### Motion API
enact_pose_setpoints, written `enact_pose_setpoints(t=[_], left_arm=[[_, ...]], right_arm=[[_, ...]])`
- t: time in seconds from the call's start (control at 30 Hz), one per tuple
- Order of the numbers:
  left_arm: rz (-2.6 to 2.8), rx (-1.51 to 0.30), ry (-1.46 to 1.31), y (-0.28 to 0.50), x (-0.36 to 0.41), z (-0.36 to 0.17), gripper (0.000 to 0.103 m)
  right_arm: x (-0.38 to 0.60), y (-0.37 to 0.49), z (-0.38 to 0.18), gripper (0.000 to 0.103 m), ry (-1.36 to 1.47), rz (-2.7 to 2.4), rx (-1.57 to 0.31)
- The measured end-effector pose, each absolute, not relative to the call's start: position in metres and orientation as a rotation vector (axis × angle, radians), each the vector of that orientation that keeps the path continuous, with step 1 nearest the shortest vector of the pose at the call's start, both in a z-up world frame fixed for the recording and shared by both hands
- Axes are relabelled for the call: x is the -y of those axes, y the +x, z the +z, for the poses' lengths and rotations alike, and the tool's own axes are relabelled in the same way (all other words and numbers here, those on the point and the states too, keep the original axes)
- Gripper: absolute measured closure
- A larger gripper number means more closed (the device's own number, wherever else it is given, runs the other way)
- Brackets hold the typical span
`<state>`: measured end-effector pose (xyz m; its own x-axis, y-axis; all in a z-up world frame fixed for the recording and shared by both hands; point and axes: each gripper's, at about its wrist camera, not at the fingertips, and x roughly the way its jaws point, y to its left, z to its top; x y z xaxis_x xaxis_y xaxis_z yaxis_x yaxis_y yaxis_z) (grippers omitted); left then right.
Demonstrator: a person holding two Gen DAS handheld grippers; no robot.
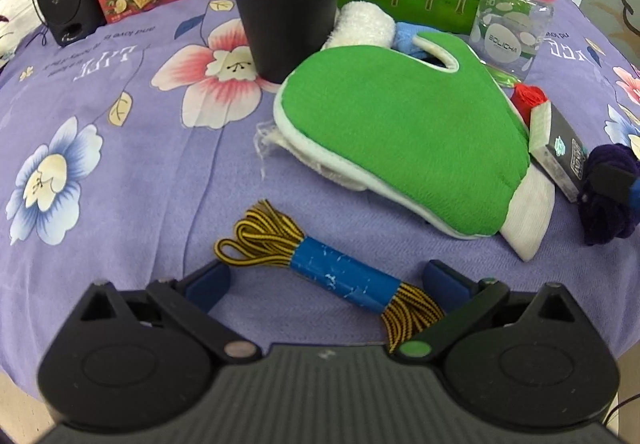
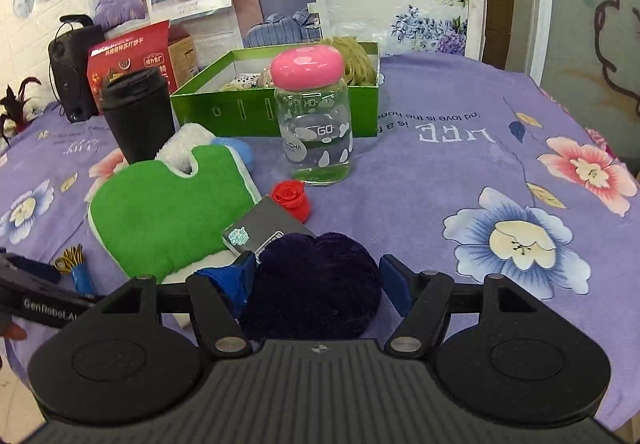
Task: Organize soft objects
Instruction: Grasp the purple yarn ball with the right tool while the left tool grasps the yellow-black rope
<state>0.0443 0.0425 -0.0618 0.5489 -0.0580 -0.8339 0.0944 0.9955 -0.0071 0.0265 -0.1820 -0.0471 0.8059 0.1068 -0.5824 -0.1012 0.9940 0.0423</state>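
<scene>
On a purple flowered tablecloth (image 1: 120,204), the left gripper (image 1: 326,282) sits low with its jaws spread wide on either side of a bundle of yellow-and-black laces (image 1: 320,268) lying on the cloth. Just beyond lies a green mitt (image 1: 400,140), with a black cup (image 1: 286,0) and an open green box (image 2: 276,108) behind. Farther right, the right gripper (image 2: 316,278) has its jaws around a dark purple plush ball (image 2: 316,284), with one pad touching it and a small gap at the other.

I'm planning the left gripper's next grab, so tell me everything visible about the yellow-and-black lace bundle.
The lace bundle is a coil of yellow-and-black striped cord, wrapped at its middle by a scuffed blue paper band, with loops fanning out at both ends. It lies flat and diagonal on the purple tablecloth, between the open fingers of the left gripper, apart from the green mitt.
</scene>
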Motion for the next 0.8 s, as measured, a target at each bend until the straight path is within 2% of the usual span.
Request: enact_pose_setpoints(t=[0.17, 0.27, 0.37, 0.43, 0.47, 0.53, 0.57, 0.63, 0.8], left_arm=[[-0.097, -0.964, 0.036, 0.042, -0.043, -0.063, 0.0], [-0.095, -0.959, 0.02, 0.04, -0.047, -0.062, 0.001], [-0.103, -0.95, 0.018, 0.037, -0.052, -0.06, 0.008], [-0.11, -0.948, 0.01, 0.035, -0.055, -0.057, 0.025], [-0.114, -0.947, 0.003, 0.035, -0.058, -0.055, 0.029], [-0.117, -0.945, 0.008, 0.034, -0.061, -0.052, 0.052], [-0.11, -0.943, 0.012, 0.033, -0.063, -0.05, 0.057], [-0.115, -0.947, -0.007, 0.031, -0.07, -0.046, 0.083], [-0.147, -0.921, -0.06, 0.027, -0.086, -0.032, 0.085]], right_arm=[[0.19, 0.036, -0.068, 0.044, 0.116, 0.116, -0.684], [0.185, 0.027, -0.075, 0.043, 0.068, 0.125, -0.63], [0.183, 0.022, -0.081, 0.041, 0.068, 0.118, -0.589], [0.18, 0.018, -0.085, 0.04, 0.036, 0.125, -0.564], [0.178, 0.017, -0.086, 0.04, 0.011, 0.126, -0.56], [0.175, 0.016, -0.084, 0.04, -0.031, 0.129, -0.561], [0.176, 0.015, -0.083, 0.043, -0.023, 0.129, -0.561], [0.183, 0.007, -0.079, 0.052, 0.049, 0.132, -0.549], [0.196, -0.021, -0.069, 0.055, 0.092, 0.142, -0.504]])
